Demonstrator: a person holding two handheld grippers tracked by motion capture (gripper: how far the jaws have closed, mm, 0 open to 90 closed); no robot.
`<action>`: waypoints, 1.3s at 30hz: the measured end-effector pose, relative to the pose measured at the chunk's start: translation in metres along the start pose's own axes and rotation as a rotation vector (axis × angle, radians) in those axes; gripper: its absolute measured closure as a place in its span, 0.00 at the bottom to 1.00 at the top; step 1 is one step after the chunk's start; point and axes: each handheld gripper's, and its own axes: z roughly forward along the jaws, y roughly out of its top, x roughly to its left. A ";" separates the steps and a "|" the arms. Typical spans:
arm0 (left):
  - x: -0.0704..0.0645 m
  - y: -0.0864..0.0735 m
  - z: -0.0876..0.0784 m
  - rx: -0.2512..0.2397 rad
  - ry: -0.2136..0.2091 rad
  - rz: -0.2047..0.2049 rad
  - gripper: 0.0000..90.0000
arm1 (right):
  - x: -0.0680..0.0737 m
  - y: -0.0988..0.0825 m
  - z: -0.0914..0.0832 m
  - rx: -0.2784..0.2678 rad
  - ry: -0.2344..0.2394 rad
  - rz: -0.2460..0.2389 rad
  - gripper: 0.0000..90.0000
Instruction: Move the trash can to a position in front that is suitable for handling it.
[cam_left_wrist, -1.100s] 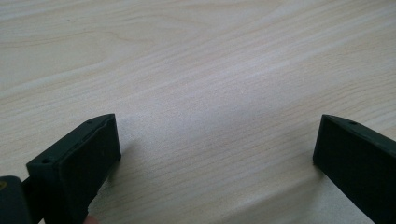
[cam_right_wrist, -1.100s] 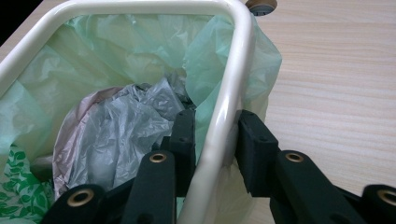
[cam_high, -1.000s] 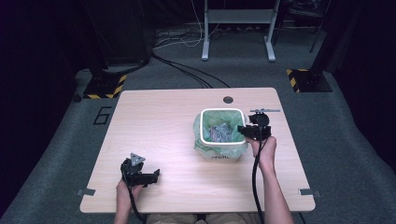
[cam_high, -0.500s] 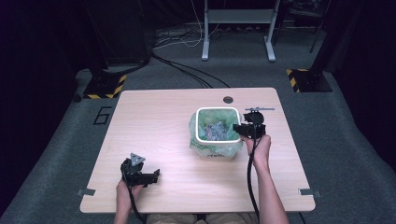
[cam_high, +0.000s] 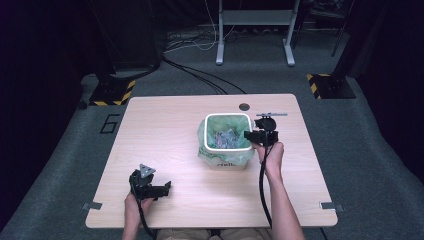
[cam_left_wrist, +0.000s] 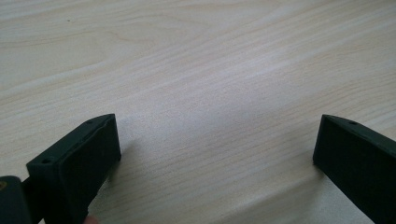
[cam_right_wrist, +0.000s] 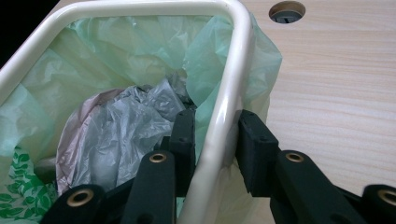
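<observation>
light: bright table (cam_high: 165, 145), dark surroundings | shadows: soft | focus: near jaws slightly blurred

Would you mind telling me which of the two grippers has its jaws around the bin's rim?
The right gripper: its jaws straddle the white bin rim. The left gripper sits open over bare table.

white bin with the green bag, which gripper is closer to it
Right. The right gripper straddles the rim of the white plastic bin lined with a green bag, one jaw inside, one outside. The left gripper sits apart at the near left of the wooden table.
</observation>
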 end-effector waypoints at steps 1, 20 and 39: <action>0.000 0.000 0.000 0.000 0.000 0.000 0.00 | 0.001 0.000 0.000 0.002 0.000 0.004 0.77; 0.000 0.000 0.000 0.000 -0.001 0.000 0.00 | 0.007 0.008 0.011 0.001 0.007 0.012 0.77; 0.000 0.000 0.000 0.001 -0.001 -0.001 0.00 | 0.016 0.016 0.022 0.003 0.010 0.010 0.77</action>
